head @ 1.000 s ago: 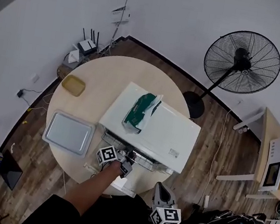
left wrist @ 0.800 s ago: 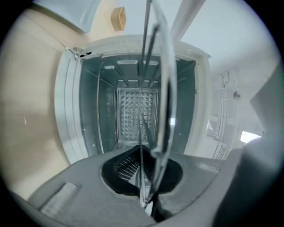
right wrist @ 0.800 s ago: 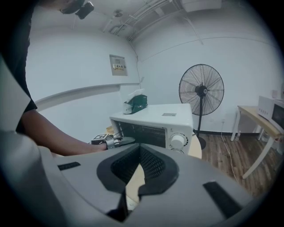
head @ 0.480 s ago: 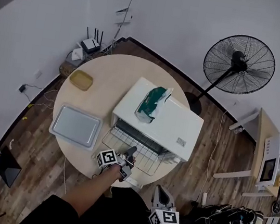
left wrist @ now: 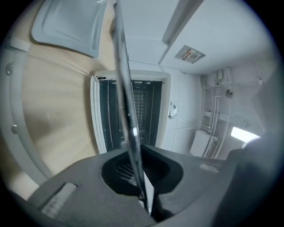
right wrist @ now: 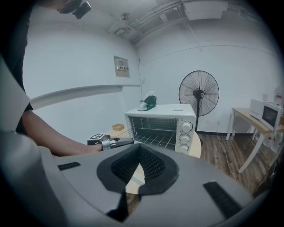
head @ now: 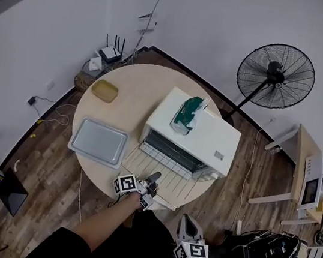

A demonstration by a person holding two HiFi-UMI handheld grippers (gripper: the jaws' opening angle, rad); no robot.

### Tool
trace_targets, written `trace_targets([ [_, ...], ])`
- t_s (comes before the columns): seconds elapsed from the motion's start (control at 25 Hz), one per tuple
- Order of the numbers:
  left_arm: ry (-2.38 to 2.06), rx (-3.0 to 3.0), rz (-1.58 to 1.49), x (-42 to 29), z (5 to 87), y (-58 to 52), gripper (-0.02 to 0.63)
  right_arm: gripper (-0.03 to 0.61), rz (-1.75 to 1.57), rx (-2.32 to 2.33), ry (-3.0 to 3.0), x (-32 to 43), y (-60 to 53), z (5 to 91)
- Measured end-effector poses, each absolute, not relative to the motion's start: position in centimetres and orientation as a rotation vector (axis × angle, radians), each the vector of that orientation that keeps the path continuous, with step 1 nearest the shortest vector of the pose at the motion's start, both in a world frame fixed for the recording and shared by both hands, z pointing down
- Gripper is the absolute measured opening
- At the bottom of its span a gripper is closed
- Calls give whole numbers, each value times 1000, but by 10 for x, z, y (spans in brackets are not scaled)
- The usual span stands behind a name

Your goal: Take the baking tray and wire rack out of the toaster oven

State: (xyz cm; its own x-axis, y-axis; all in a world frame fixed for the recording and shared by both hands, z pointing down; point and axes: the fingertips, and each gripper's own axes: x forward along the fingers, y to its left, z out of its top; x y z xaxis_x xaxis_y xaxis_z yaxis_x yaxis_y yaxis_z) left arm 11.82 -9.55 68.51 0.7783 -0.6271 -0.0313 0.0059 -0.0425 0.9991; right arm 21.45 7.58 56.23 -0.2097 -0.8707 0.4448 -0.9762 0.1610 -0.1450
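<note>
The toaster oven (head: 208, 140) is white, with a green packet (head: 187, 112) on top. The wire rack (head: 169, 177) is silver, the baking tray (head: 98, 142) dull grey, the counter (head: 138, 82) pale wood, the dish (head: 104, 90) at ten o'clock mustard yellow.

Left gripper view crops the baking tray (left wrist: 66, 22).

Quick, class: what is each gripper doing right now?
Left gripper: jaws closed on the wire rack.
Right gripper: jaws closed, holding nothing.
</note>
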Motion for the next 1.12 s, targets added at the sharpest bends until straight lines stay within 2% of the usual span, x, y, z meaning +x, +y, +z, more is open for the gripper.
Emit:
trace_targets([
  [0.28,-563,1528,-569,79,690,-62,18,0,593,1745,-2204,183,98,564],
  [0.56,-654,1530,-616,9,693,-52,18,0,605,1645,-2263,136,98,575],
  [1.12,-854,1501,-742,-120,694,-77,18,0,585,1481,-2338,81,59,584],
])
